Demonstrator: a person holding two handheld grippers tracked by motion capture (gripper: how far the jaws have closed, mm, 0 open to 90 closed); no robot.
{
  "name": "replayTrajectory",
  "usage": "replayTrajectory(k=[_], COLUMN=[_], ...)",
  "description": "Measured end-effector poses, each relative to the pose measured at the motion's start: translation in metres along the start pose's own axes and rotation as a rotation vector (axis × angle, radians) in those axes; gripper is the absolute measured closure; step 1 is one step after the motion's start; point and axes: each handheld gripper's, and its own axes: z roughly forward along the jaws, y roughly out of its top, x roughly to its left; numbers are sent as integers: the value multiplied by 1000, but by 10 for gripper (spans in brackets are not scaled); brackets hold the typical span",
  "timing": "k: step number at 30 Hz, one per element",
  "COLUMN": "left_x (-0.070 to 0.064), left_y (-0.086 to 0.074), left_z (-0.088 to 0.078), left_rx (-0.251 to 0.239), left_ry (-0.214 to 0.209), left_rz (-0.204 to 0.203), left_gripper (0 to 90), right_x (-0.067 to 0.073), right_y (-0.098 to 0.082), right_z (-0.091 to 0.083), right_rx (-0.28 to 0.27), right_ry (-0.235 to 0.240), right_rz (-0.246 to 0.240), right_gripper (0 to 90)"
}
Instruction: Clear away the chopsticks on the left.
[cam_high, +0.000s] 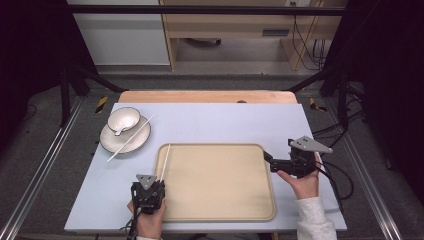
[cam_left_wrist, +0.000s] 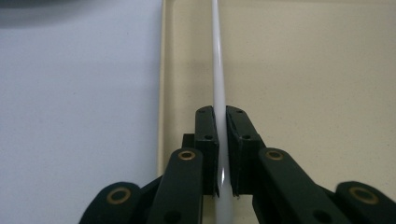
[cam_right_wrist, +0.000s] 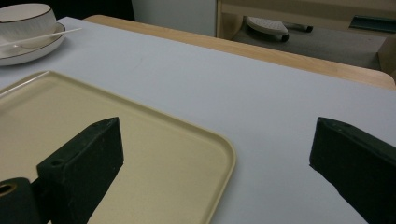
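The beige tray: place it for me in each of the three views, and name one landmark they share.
High view: the tray lies centre, between both grippers.
Left gripper view: its left rim runs up beside the white chopstick clamped in the jaws.
Right gripper view: its near right corner sits lower left, between the open jaws.
Shared landmark: the tray's raised rim on the pale table.

No readable text, label, brand, number or sign appears on any surface in these views.
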Motion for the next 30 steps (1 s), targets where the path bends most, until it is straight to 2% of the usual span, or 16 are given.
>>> replayTrajectory(k=[5, 13, 16, 17, 21, 23, 25, 26, 27, 28, 29, 30], left_x=[-2, -1, 0, 1, 6, 8, 11, 15, 15, 18, 23, 23], left_y=[2, 3, 6, 7, 21, 25, 32, 40, 40, 44, 52, 52], left_z=[1, 1, 1, 0, -10, -12, -15, -20, -20, -22, -26, -26], left_rx=[13, 17, 7, 3, -52, -58, -74, -100, -100, -112, -136, -136], left_ry=[5, -10, -18, -22, -51, -57, -75, -95, -95, -115, -143, -143], left_rz=[0, 7, 13, 28, 59, 66, 82, 102, 102, 109, 118, 118], left_gripper=[836, 826, 806, 759, 700, 680, 625, 601, 582, 582, 526, 510], right_x=[0, -1, -1, -2, -2, -2, -3, -3, -3, -3, -4, -4], right_y=[1, 1, 1, 1, 1, 1, 2, 2, 2, 2, 2, 2], right_z=[-1, -3, -4, -4, -4, -5, -6, -7, -7, -7, -8, -8], right_rx=[-5, -12, -14, -16, -21, -20, -22, -26, -26, -26, -29, -29], right_ry=[-1, -2, -4, -5, -3, -5, -6, -4, -4, -5, -8, -8], right_rz=[3, 2, 7, 8, 9, 8, 7, 10, 10, 10, 12, 12], right_gripper=[33, 33, 33, 32, 31, 31, 30, 30, 30, 29, 28, 28])
